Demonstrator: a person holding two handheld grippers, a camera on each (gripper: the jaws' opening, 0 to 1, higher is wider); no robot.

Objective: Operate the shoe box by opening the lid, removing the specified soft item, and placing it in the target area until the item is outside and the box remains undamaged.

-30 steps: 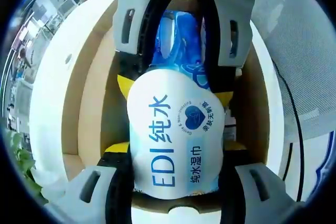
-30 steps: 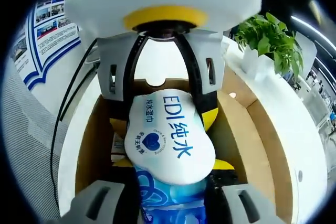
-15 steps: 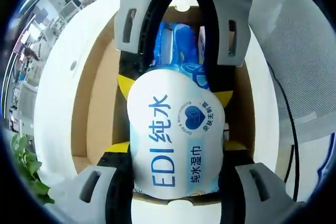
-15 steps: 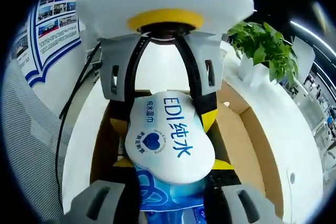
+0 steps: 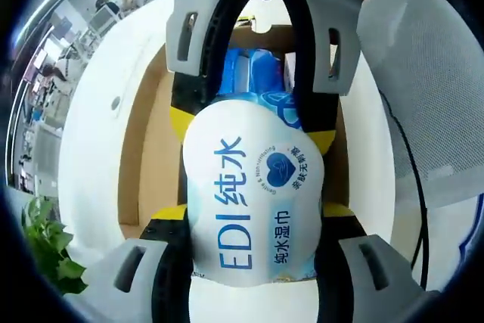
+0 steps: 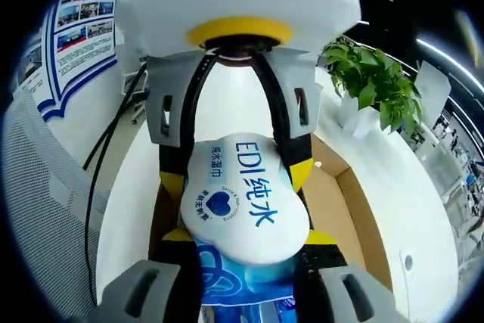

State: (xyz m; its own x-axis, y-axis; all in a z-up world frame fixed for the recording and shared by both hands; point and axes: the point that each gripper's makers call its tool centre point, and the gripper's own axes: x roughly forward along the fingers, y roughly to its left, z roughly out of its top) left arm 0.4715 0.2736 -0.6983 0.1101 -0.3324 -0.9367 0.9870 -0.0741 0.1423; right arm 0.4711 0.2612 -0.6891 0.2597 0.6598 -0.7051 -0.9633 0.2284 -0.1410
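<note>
Your two claws hold one soft wet-wipes pack (image 5: 253, 198) from opposite ends, above the open shoe box (image 5: 155, 164): the left claw (image 5: 253, 262) clenches its white end, the right claw (image 6: 246, 277) its blue end. Uneven pulling could stretch or drop the pack onto the cardboard walls. A potted plant (image 6: 370, 81) stands just beyond on the white bench (image 6: 431, 209)

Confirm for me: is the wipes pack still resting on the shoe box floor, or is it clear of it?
Cannot tell. In the left gripper view the wipes pack, clamped by both grippers, covers the shoe box floor beneath it, so neither contact nor gap shows plainly.
</note>
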